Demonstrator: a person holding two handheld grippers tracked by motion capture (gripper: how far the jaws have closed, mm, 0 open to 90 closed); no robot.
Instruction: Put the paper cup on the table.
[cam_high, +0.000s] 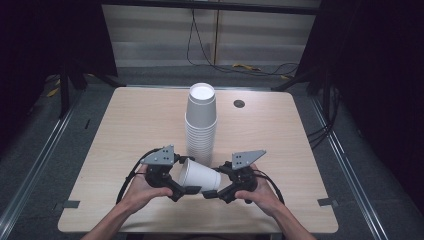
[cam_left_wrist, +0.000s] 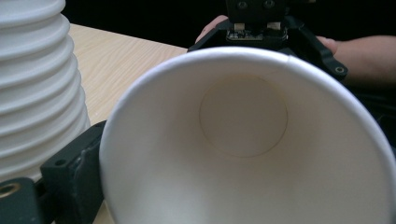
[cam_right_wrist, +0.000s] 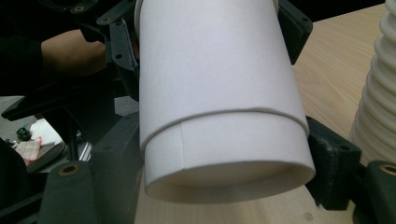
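Fingers of the left gripper (cam_high: 186, 190) flank the rim of a white paper cup (cam_high: 199, 176) without visibly pressing it. Lying on its side above the near edge of the tabletop (cam_high: 130, 125), the cup is plain, with a seamed wall. Right gripper (cam_high: 212, 192) fingers clamp its base. Two grippers, one loose cup, one stack (cam_high: 201, 122) behind it.

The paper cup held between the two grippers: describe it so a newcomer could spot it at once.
On the light wooden table, find the tall stack of white paper cups at the middle. Just in front of it, a white paper cup hangs between the two grippers. Unlike the upright stack, it lies sideways.
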